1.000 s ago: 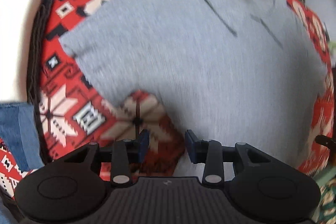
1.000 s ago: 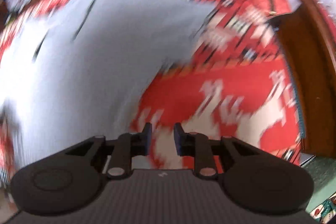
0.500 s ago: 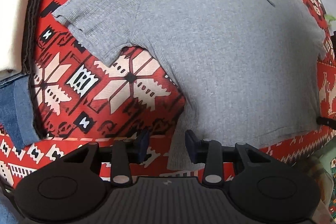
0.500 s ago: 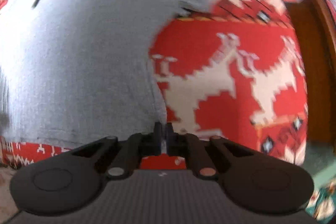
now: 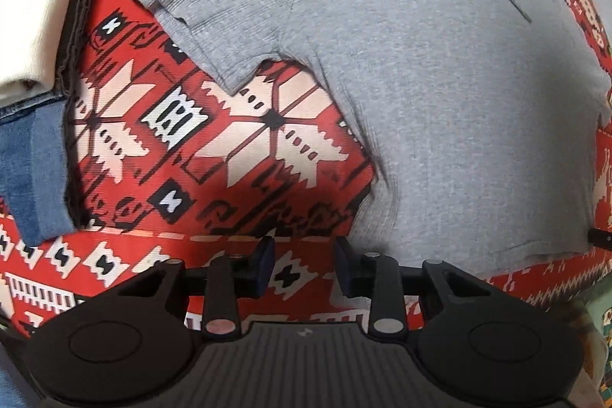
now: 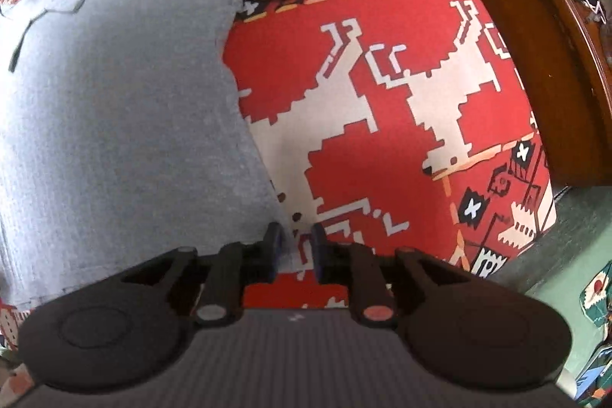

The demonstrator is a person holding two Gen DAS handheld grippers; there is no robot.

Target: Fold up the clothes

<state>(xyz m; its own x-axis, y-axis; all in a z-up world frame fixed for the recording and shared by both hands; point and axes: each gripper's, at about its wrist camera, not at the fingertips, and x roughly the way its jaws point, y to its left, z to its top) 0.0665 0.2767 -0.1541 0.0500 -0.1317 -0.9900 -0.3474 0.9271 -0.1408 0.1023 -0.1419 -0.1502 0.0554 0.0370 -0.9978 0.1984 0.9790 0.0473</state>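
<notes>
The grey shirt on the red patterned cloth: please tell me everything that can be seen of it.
The grey shirt is a short-sleeved top with a collar, of fine ribbed knit as it looks. It lies spread flat, unfolded, on the red patterned cloth, collar far from the cameras, hem near them. One sleeve sticks out sideways over the pattern. Small wrinkles run along its side edge. Neither the left gripper nor the right gripper holds it; each hangs by a lower corner.
</notes>
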